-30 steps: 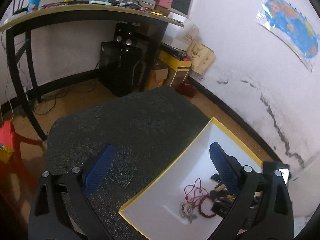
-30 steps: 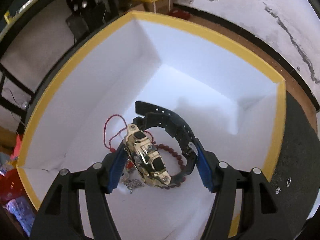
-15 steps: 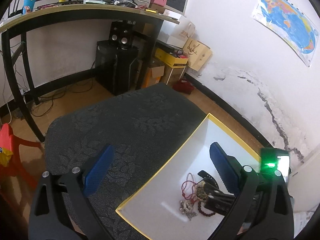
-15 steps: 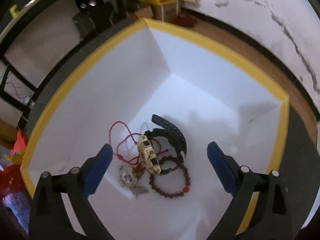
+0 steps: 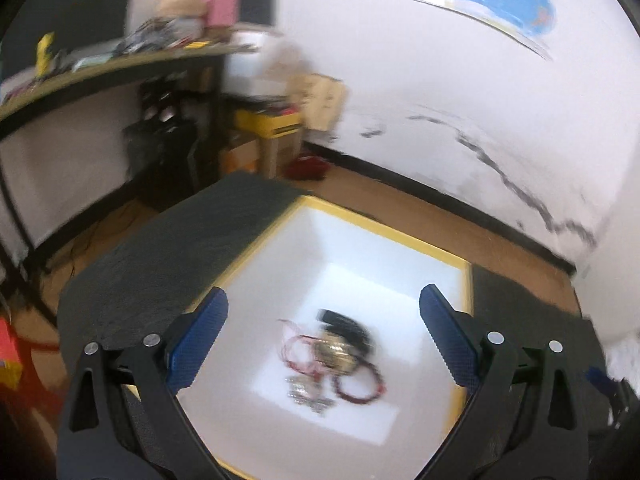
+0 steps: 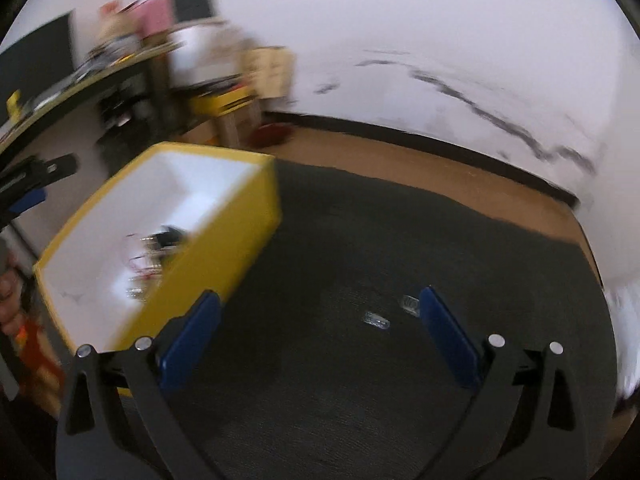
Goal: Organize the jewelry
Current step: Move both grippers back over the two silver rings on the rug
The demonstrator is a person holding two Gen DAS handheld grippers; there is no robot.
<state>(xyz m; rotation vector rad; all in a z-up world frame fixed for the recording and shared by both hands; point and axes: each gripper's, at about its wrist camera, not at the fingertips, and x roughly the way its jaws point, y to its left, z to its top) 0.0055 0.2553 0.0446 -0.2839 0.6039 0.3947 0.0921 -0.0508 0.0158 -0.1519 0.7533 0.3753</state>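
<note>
A yellow-rimmed white box point(image 5: 384, 232) sits on the dark patterned surface point(image 5: 168, 240). In it lie a black and gold watch point(image 5: 344, 340), a red cord point(image 5: 296, 348), a dark red bead bracelet point(image 5: 360, 384) and a silver piece point(image 5: 304, 394). My left gripper point(image 5: 324, 320) is open and empty above the box. My right gripper point(image 6: 320, 320) is open and empty over the dark surface point(image 6: 400, 240), right of the box point(image 6: 224, 240). Two small clear pieces point(image 6: 376, 320) lie near its right finger point(image 6: 448, 336). Both views are blurred.
A black desk point(image 5: 120, 68) with clutter stands at the back left, with speakers and yellow boxes point(image 5: 272, 124) beneath. A white wall point(image 5: 440, 100) with a map point(image 5: 488, 4) is behind. The wooden floor point(image 6: 400, 160) lies beyond the surface's edge.
My right gripper opened and left the watch in the box, then swung right, out over the dark surface. My left gripper moved right, over the box.
</note>
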